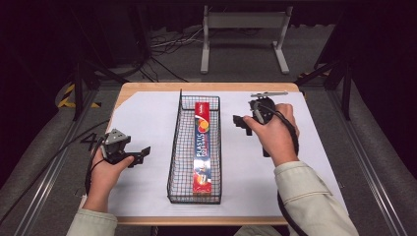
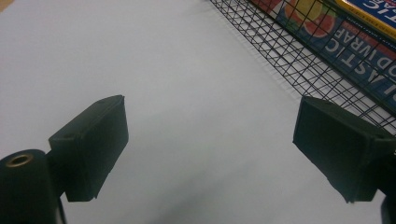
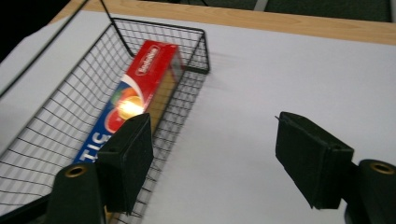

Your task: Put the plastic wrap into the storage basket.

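Observation:
A long red and blue box of plastic wrap [image 1: 203, 147] lies lengthwise in a black wire basket [image 1: 178, 152] in the middle of the table. In the right gripper view the box [image 3: 144, 79] lies in the basket [image 3: 60, 112] at the left. My left gripper [image 1: 144, 152] rests to the left of the basket, open and empty; its pads [image 2: 93, 144] stand wide apart over white paper. My right gripper [image 1: 239, 122] hovers to the right of the basket, pointing toward it, open with nothing between its pads [image 3: 313, 158].
White paper [image 1: 147, 118] covers the wooden table [image 1: 206, 87]. A metal stand [image 1: 243, 34] and cables lie on the floor beyond the far edge. Both forearms come in from the near edge.

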`<state>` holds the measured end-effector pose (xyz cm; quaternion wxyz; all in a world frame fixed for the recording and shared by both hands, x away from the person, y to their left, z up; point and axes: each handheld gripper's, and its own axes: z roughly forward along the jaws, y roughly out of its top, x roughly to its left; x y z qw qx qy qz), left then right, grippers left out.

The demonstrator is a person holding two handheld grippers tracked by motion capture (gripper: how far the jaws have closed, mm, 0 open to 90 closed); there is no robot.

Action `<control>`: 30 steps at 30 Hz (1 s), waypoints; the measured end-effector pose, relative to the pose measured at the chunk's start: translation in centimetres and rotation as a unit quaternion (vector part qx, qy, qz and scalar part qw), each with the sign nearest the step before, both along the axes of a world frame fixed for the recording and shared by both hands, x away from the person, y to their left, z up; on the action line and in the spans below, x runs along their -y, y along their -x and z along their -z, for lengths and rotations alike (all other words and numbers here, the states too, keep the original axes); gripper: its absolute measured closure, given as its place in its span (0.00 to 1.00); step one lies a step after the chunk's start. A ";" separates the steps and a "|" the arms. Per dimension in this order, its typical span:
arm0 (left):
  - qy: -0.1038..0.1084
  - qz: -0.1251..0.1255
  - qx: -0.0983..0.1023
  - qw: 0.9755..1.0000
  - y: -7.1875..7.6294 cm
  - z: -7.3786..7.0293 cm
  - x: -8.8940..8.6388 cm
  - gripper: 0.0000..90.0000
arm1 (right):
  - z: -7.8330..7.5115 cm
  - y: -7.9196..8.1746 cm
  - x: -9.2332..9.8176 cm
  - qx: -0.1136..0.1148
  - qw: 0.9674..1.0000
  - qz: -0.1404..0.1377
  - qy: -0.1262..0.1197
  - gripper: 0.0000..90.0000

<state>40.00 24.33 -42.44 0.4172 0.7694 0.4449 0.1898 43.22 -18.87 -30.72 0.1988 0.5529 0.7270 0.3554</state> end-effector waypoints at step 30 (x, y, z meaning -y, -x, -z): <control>0.004 0.007 0.002 1.000 0.1 0.1 0.3 0.12 | 5.7 1.7 15.3 0.104 0.992 -0.061 0.027 0.23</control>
